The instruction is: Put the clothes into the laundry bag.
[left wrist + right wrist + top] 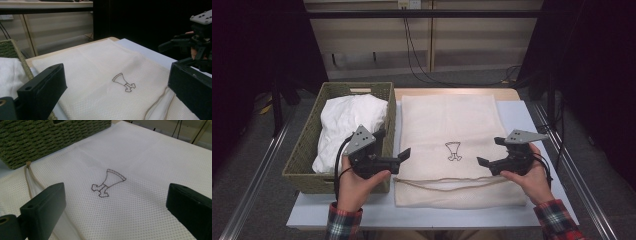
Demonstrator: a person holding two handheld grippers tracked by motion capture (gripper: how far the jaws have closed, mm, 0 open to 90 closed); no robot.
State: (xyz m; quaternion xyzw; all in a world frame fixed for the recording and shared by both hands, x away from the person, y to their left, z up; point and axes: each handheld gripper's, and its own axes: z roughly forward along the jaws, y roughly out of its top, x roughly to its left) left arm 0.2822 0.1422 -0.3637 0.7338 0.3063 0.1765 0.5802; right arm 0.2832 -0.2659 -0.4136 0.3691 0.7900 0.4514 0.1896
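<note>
You work under soft overhead light: the cloth bag (452,145) between your grippers is evenly lit, with dark surroundings beyond both. Close jaws look slightly soft; no glare, faint shadows.

Cream mesh bag (452,145) with fine dotted weave, dark outline emblem (454,151) at centre, beige drawstring cord (447,183). Olive-green woven basket (307,150). White cloth (347,125) inside. Pale blue-grey table (522,120). Black left gripper (404,154) and right gripper (484,162), grey top plates. Red-green plaid sleeves (343,222).
</note>
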